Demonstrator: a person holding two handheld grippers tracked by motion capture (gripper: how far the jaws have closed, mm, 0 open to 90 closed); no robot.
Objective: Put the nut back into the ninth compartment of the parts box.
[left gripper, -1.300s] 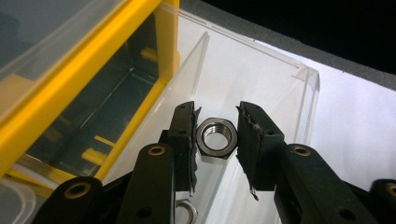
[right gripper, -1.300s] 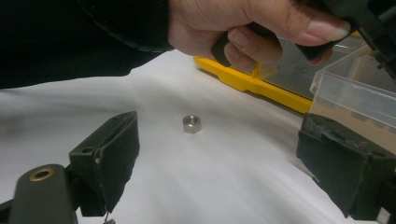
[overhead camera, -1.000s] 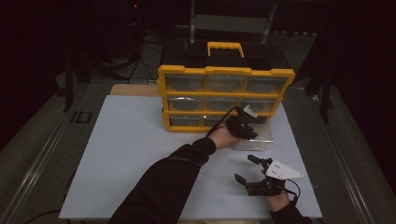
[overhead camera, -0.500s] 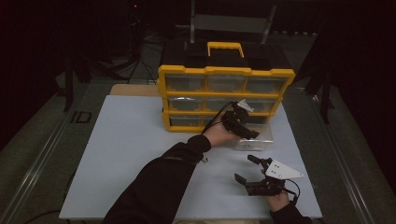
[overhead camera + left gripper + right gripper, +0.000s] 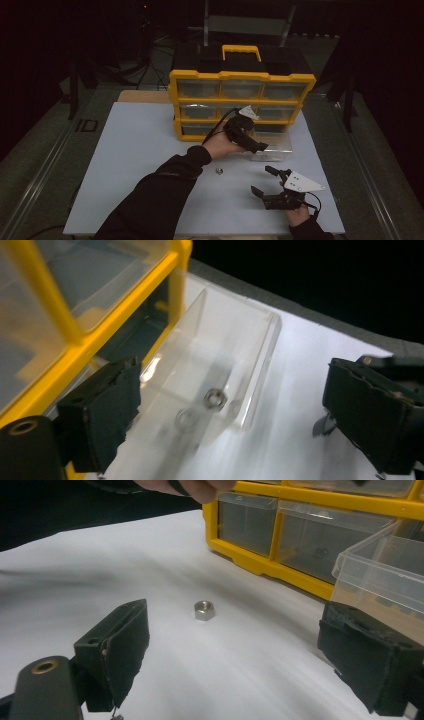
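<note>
A yellow organizer (image 5: 240, 100) with clear drawers stands at the back of the white table. Its lower right drawer (image 5: 274, 148) is pulled out onto the table. In the left gripper view this clear drawer (image 5: 235, 350) holds two nuts (image 5: 215, 398). My left gripper (image 5: 255, 145) hovers over the drawer's near end. Its jaws have just been opening and stand wide with nothing pressed between them (image 5: 230, 415). A loose steel nut (image 5: 218, 171) lies on the table (image 5: 204, 610). My right gripper (image 5: 264, 181) rests open to the right of it, jaws facing the nut (image 5: 235, 655).
The white table sheet (image 5: 130, 165) stretches to the left of the hands. The organizer's yellow frame (image 5: 260, 562) and the drawer's clear corner (image 5: 380, 575) stand close ahead of the right gripper. Dark stands and cables lie beyond the table.
My left gripper has opened its jaws and drawn up and slightly left, away from the pulled-out drawer. The right gripper and the loose nut have stayed where they were.
</note>
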